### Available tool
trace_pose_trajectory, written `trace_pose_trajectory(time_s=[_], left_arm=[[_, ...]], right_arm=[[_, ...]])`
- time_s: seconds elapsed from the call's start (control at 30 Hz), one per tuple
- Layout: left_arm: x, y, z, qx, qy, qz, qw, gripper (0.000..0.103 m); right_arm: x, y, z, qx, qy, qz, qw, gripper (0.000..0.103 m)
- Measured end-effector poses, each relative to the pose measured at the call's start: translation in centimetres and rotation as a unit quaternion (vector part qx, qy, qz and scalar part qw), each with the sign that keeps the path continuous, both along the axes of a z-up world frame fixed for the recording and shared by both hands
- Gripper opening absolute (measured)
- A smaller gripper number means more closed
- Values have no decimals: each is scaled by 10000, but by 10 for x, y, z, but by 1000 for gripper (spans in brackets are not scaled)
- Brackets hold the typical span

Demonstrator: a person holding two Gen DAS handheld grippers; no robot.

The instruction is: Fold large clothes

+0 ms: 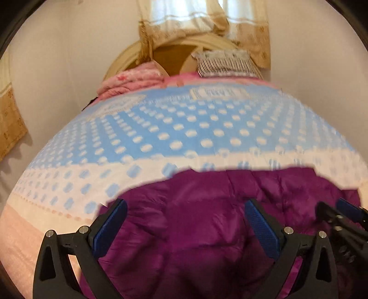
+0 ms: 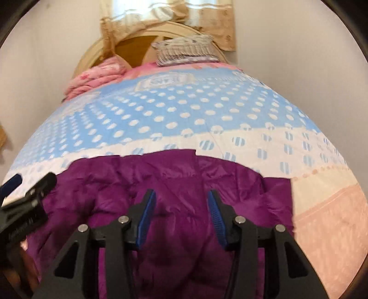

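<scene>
A purple padded jacket (image 1: pixel 207 218) lies bunched on the near part of a bed, also in the right wrist view (image 2: pixel 172 184). My left gripper (image 1: pixel 185 207) is wide open above the jacket, holding nothing. My right gripper (image 2: pixel 181 200) is open over the jacket's middle, holding nothing. The right gripper shows at the right edge of the left wrist view (image 1: pixel 340 216). The left gripper shows at the left edge of the right wrist view (image 2: pixel 27 186). The jacket's near part is hidden under the grippers.
The bed has a blue and white dotted cover (image 1: pixel 195 128) with a pink border (image 2: pixel 333 218). A folded pink quilt (image 1: pixel 131 82) and a striped pillow (image 1: pixel 227 63) lie by the cream headboard (image 2: pixel 96 53). Walls flank the bed; a curtained window (image 1: pixel 202 20) is behind.
</scene>
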State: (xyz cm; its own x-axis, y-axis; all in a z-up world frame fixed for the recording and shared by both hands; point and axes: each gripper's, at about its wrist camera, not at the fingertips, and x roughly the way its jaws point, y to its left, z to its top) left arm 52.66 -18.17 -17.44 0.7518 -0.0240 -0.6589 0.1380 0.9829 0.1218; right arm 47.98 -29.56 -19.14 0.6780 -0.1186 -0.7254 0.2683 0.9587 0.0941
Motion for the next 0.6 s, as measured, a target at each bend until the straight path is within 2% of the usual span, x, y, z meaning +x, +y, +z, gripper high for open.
trace_pose_trajectory(time_s=[0.1,0.17,0.3,0.6], left_arm=[[2,-9,-38,343,261,25,9991,102],[7,-9,-55,303,578,2,9979,102],[13,-3,-61,78,783,15,9969,102],[17,-6,-62,122,789,40,9968,102]], right_arm=[[2,6,-29,-67,187,41,9998,51],[-5,10,-39,-153,209,124,9996,51],[-4,11,-40,-163,235,184,9994,55],[2,18,-45,-314,263,181,9990,57]])
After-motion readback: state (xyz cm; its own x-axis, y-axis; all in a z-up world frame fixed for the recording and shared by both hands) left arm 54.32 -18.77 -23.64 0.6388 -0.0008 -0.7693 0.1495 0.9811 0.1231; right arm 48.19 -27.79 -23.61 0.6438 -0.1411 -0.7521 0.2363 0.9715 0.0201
